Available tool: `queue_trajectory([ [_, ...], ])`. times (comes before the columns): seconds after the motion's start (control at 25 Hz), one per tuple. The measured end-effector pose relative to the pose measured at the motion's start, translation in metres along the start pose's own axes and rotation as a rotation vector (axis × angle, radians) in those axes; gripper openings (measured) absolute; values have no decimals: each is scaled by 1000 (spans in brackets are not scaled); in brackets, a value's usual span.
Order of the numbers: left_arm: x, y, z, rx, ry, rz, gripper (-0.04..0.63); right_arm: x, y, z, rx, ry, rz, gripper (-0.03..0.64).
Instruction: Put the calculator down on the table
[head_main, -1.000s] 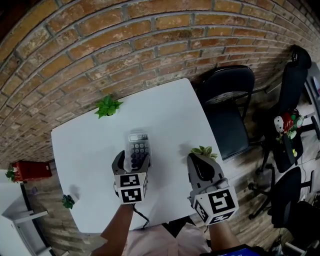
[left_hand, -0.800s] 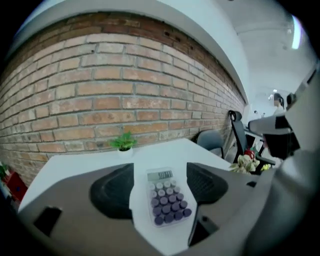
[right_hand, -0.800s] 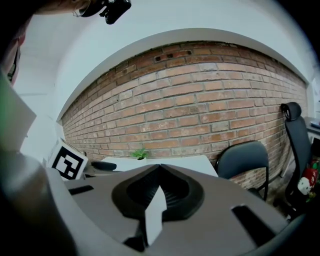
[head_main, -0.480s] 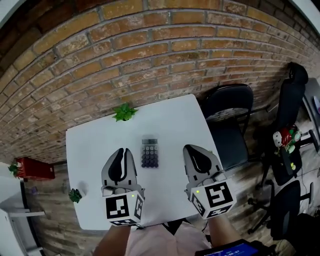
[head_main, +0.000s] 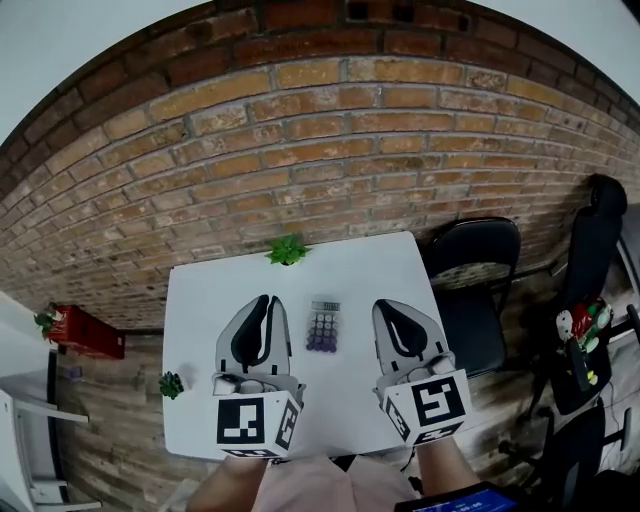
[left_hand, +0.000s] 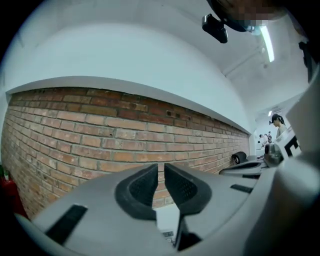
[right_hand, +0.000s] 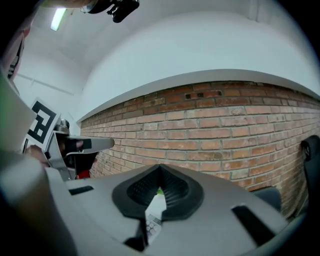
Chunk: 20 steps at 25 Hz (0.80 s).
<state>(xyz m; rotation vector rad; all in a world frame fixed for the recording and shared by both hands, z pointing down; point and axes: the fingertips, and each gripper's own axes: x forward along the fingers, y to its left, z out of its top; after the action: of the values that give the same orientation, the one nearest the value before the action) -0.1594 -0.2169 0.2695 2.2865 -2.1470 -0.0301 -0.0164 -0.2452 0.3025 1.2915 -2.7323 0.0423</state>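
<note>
The grey calculator (head_main: 323, 326) lies flat on the white table (head_main: 200, 300), display end toward the brick wall. It sits between my two grippers, and neither touches it. My left gripper (head_main: 266, 301) is raised above the table to the calculator's left, its jaws shut with nothing between them. To the right, my right gripper (head_main: 386, 306) is also lifted, shut and empty. In the left gripper view the gripper (left_hand: 161, 172) points level at the brick wall. Below the closed tips of my gripper (right_hand: 160, 169) in the right gripper view, a strip of the calculator (right_hand: 151, 226) shows.
A small green plant (head_main: 287, 249) stands at the table's far edge and another (head_main: 171, 384) at its left edge. Black chairs (head_main: 470, 270) stand right of the table. A red object (head_main: 85, 332) sits on the floor at left. The brick wall (head_main: 330, 150) runs behind.
The left gripper let go of the calculator, which now lies on the table, and its jaws closed. Both grippers rose and drew back from the table.
</note>
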Motion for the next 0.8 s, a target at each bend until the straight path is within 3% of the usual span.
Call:
queue_trajectory([
  [0.8, -40, -18, 9, 9, -10, 2, 44, -34, 17, 16, -3, -56, 26, -2],
])
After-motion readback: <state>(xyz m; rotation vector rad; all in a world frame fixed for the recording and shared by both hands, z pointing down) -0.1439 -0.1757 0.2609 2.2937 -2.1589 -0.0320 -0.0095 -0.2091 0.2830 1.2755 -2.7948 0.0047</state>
